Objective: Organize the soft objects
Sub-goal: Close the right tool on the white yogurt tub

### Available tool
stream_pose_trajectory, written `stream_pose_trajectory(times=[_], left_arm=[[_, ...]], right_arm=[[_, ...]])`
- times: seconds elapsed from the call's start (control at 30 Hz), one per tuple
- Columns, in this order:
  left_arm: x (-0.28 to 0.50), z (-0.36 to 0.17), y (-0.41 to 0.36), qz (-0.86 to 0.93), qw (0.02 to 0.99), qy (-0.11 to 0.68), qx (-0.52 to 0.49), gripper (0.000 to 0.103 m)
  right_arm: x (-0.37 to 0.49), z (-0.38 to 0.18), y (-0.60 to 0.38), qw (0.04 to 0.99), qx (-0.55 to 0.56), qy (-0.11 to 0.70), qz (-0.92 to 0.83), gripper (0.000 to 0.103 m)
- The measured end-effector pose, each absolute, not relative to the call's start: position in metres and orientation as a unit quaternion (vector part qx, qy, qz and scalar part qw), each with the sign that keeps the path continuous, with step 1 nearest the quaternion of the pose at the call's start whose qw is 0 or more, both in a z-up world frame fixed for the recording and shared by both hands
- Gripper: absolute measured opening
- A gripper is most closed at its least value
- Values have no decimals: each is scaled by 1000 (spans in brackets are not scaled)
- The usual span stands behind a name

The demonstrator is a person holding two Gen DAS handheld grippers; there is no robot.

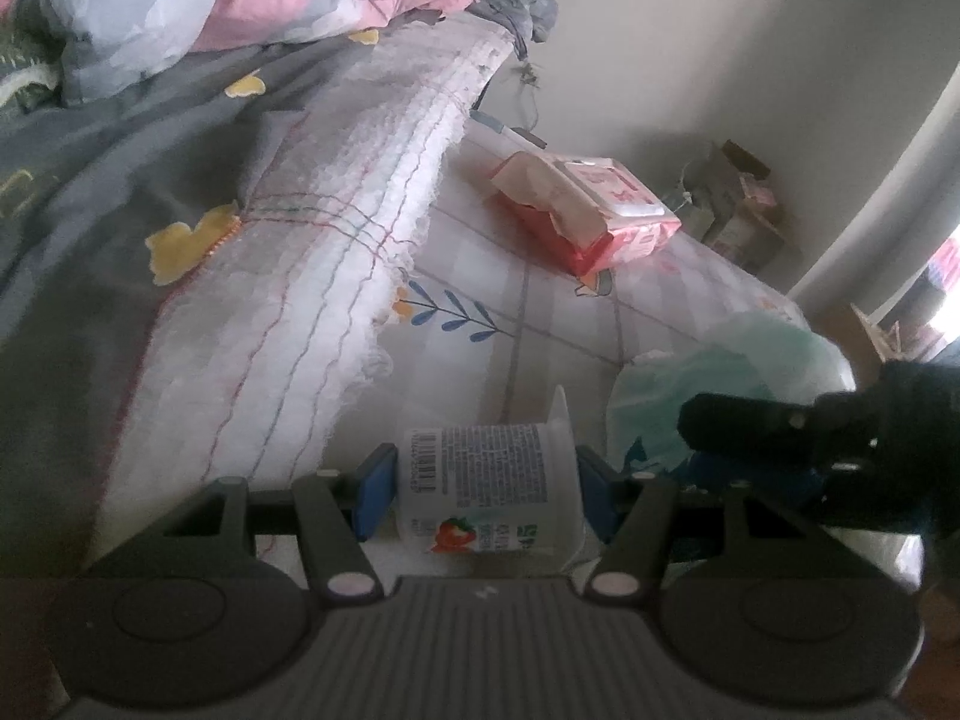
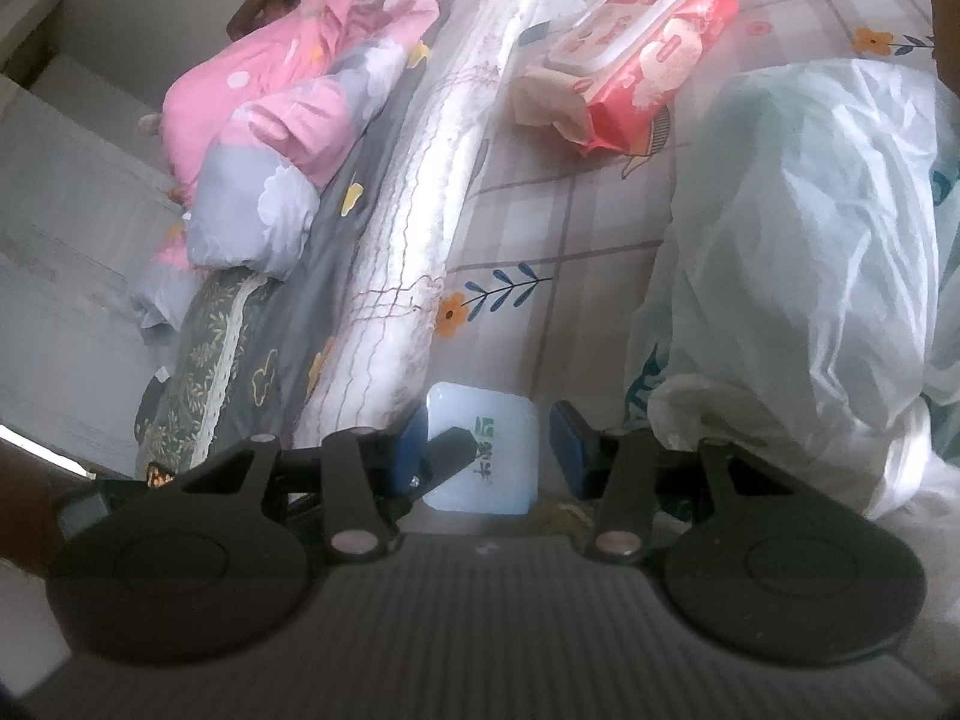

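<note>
A plastic yogurt cup (image 1: 492,492) lies on its side between the blue pads of the left gripper (image 1: 486,495). Its white label carries a barcode, a block of print too small to read, and a strawberry picture beside green lettering that cannot be made out. Both pads sit against the cup's sides, so the fingers are clenched on it.

In the right wrist view the right gripper (image 2: 489,450) has its fingers spread, and a pale blue square lid (image 2: 480,450) with green Chinese characters shows between them, the left gripper's black finger crossing in front. No pad touches it; the fingers are released.

A red-and-pink wet wipes pack (image 2: 630,54) with a white flip lid lies on the checked, flower-printed bedsheet (image 2: 540,222) at one o'clock, its writing unreadable. A crinkled, translucent pale-green plastic bag (image 2: 804,252) lies at two o'clock. A white rolled quilted blanket (image 2: 432,180) runs toward twelve o'clock.
</note>
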State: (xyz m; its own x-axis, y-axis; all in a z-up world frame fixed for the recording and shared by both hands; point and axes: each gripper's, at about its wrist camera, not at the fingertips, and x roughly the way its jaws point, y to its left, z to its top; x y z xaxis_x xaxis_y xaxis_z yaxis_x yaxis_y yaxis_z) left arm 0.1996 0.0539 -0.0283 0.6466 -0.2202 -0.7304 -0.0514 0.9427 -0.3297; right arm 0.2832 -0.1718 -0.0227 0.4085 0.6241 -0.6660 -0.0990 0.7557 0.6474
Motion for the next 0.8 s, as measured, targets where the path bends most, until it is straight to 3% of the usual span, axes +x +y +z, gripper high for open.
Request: stream_pose_trajectory(times=[0.43, 0.63, 0.8], left_arm=[[191, -29, 58, -40, 902, 406, -138, 63], [191, -29, 65, -43, 898, 407, -162, 63], [191, -31, 76, -48, 888, 411, -198, 63]], right_arm=[[303, -38, -149, 772, 280, 519, 239, 45], [324, -69, -134, 730, 324, 554, 235, 54], [333, -88, -131, 705, 351, 571, 230, 72]])
